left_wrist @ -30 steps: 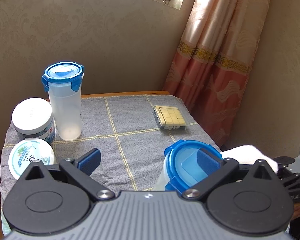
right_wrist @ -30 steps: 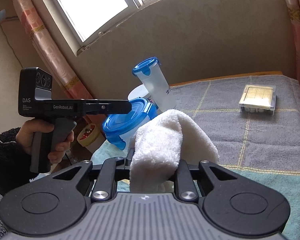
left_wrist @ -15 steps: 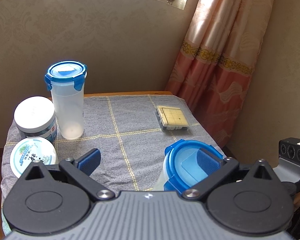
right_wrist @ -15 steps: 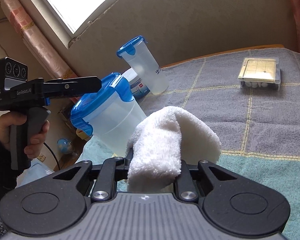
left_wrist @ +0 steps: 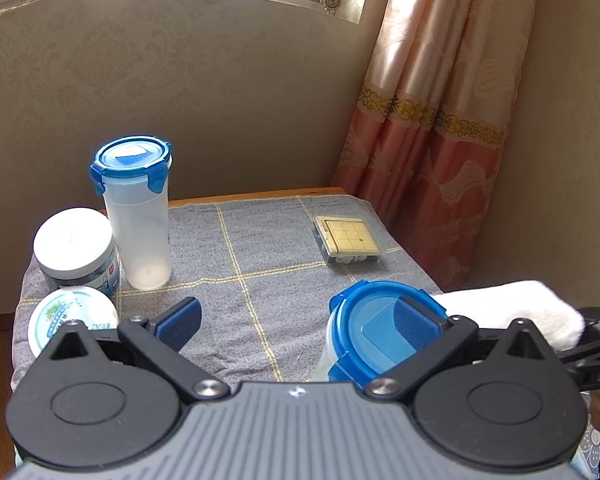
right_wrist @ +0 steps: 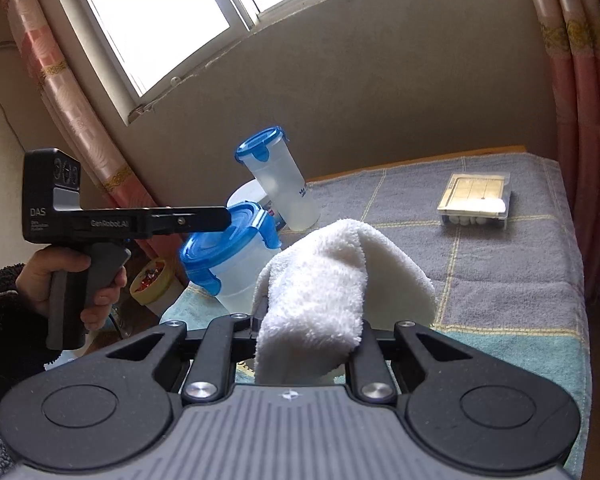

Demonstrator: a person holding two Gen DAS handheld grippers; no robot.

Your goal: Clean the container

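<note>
The white towel (left_wrist: 512, 304) has come back beside the container (left_wrist: 376, 336). The right hand-held gripper (right_wrist: 312, 320) pinches the towel. The left hand-held gripper (left_wrist: 300, 316) is spread, one finger over the container's lid.

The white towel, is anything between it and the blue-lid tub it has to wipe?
Nothing visible is. The white towel, pinched in the right hand-held gripper, sits right beside the blue-lid tub, with no object between them.

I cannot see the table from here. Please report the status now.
Left gripper open, one finger on blue-lidded container. Right gripper shut on white towel, beside it. Nothing between them.
</note>
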